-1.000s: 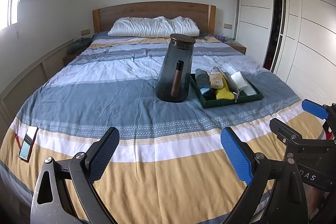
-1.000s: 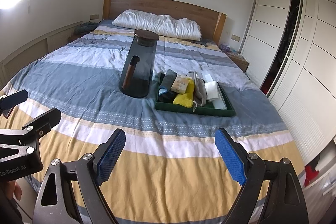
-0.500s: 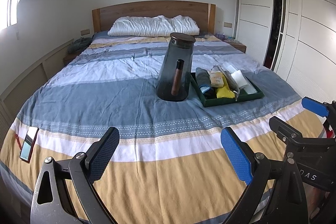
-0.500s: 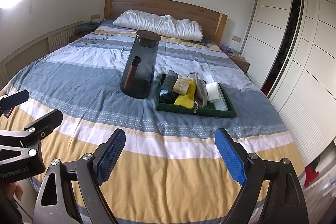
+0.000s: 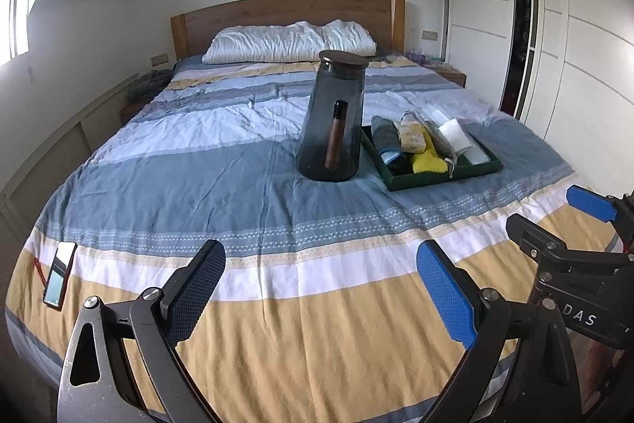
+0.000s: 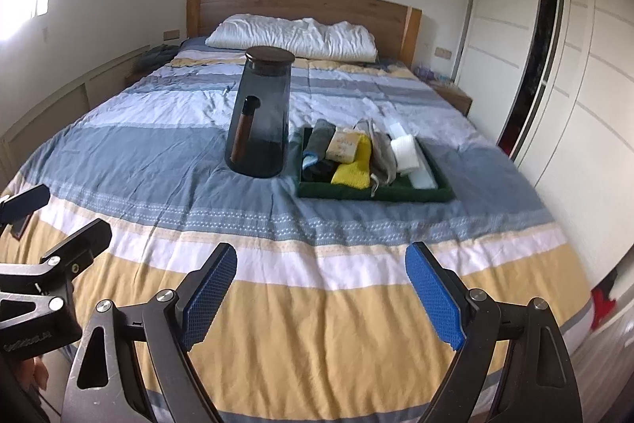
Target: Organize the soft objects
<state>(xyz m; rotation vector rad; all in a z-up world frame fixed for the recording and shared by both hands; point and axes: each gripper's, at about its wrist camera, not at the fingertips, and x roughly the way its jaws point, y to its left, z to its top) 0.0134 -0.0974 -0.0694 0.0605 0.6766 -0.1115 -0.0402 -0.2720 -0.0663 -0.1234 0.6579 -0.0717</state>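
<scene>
- Two hand-held grippers hang over the foot of the bed, side by side and apart from each other.
- The left gripper (image 5: 321,288) has its two blue-padded fingers spread wide, with nothing between them but bedspread below.
- The right gripper (image 6: 321,288) is likewise spread wide and holds nothing; its two fingers frame the yellow band of the cover.
- Each wrist view catches the other gripper at its edge, and a bit of a hand (image 6: 37,375) shows under the left one.
- One striped bedspread (image 5: 222,185) covers the bed in blue, white and yellow bands.
- One phone (image 5: 59,274) lies flat near the left edge of the bed, well apart from everything else.
- One dark smoked-glass jug (image 6: 259,121) stands upright mid-bed, with one dark round lid on top and one wooden handle on its near side.
- One green tray (image 6: 376,191) sits just beside the jug, to its right, holding the soft things in a row.
- In the tray I count about six soft items: a grey-blue cloth (image 6: 315,141), a dark item in front of it, a tan packet (image 6: 342,145), a yellow cloth (image 6: 354,165), a grey pouch (image 6: 382,155) with a drawstring, and a white roll (image 6: 406,151); they overlap, so the exact count is uncertain.
- One long white pillow (image 5: 289,42) lies against one wooden headboard (image 5: 285,10).
- One white wardrobe (image 6: 554,66) lines the right wall, one door gap open.
</scene>
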